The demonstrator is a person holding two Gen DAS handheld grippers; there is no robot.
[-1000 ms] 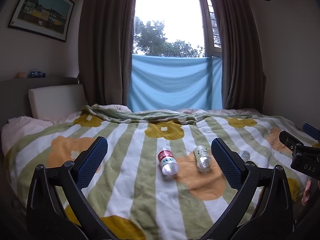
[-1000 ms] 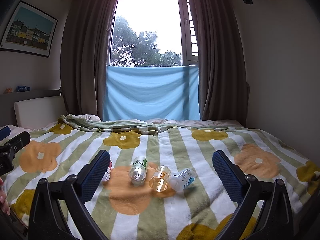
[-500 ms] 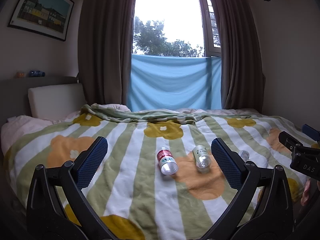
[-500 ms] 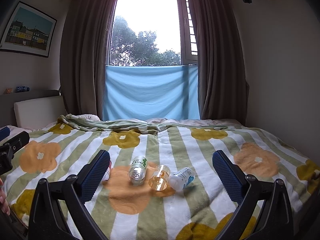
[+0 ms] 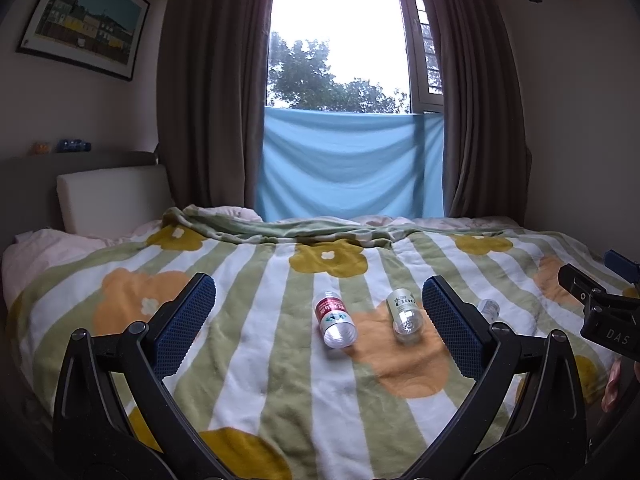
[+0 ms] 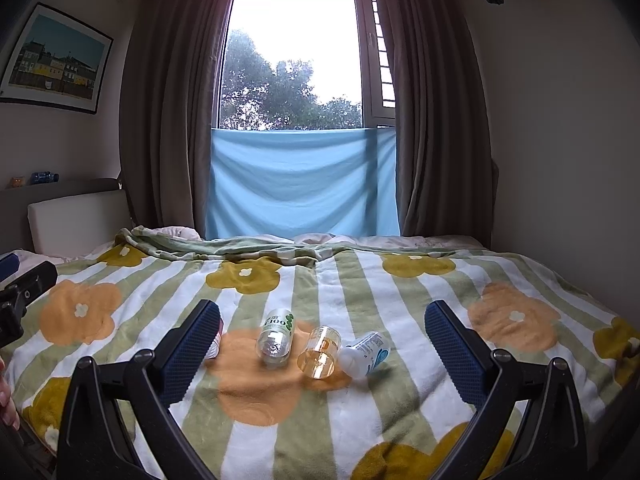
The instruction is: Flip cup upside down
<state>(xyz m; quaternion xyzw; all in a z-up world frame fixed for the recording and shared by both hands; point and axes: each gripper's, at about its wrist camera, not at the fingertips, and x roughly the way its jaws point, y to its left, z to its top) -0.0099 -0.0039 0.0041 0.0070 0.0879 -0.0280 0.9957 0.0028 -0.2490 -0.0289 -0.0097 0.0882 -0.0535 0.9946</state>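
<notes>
A clear amber cup (image 6: 320,352) lies on its side on the striped flower blanket (image 6: 360,420), its open end facing me. It lies between a green-label bottle (image 6: 277,336) and a white-and-blue bottle (image 6: 366,354). My right gripper (image 6: 320,340) is open and empty, held above the blanket short of the cup. My left gripper (image 5: 318,320) is open and empty; its view shows a red-label bottle (image 5: 334,318) and the green-label bottle (image 5: 405,314). The cup is hidden in the left view behind the right finger.
The blanket (image 5: 280,380) covers a bed with a white headboard cushion (image 5: 112,200) at the left. A window with brown curtains and a blue cloth (image 6: 300,184) stands behind the bed. The right gripper's body (image 5: 600,312) shows at the right edge of the left view.
Both views have drifted slightly; the bottles sit a touch higher in the left view. Nothing on the bed has moved, and both grippers stay open.
</notes>
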